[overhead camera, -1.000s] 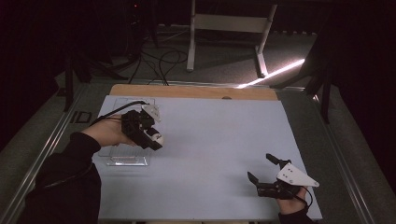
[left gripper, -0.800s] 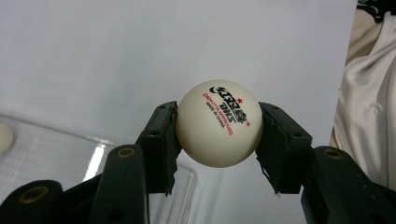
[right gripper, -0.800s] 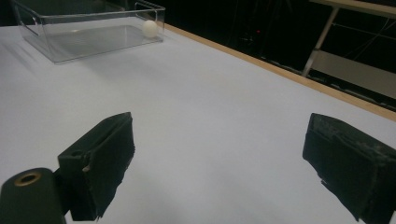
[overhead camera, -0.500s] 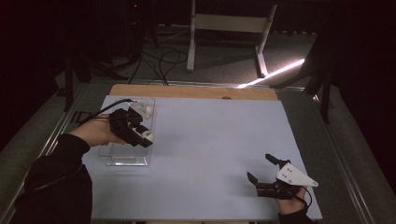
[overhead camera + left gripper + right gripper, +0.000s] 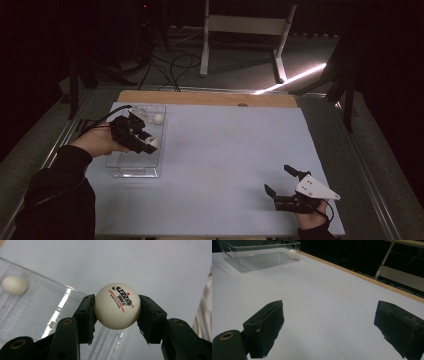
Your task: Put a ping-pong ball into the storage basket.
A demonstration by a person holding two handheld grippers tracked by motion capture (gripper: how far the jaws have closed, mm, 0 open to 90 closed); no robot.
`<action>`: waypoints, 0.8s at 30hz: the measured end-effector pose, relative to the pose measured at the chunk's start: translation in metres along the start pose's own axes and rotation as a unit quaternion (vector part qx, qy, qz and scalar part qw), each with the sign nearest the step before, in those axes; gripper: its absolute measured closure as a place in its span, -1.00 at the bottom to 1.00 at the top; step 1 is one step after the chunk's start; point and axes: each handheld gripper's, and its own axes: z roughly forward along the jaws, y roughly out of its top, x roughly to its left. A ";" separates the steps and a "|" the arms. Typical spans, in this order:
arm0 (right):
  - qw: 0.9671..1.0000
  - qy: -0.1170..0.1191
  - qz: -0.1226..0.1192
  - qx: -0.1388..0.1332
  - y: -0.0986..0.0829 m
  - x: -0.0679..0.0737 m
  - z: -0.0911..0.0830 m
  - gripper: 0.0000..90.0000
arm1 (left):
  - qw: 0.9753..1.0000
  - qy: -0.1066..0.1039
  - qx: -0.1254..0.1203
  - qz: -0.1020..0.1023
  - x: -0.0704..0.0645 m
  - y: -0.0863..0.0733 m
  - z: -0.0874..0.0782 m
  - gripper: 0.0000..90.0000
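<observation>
A white ping-pong ball with red and black print is clamped between the jaws of my left gripper. In the high view, the left gripper holds this ball above the right side of a clear plastic tray at the table's left. A second white ball lies at the tray's far end, also seen as the ball and the ball. My right gripper rests open at the front right, with nothing between its fingers.
The table has a pale blue mat and a wooden strip along its far edge. Metal rails run down both sides. A white stand and cables lie on the floor beyond the table.
My left hand has drawn to the left with the ball, from the tray's right wall to above the tray. The right gripper has stayed still.
</observation>
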 end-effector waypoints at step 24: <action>1.000 0.000 0.001 -0.001 0.000 -0.001 -0.001 -0.80 | 0.998 0.042 0.023 -0.052 0.015 -0.007 0.033 0.15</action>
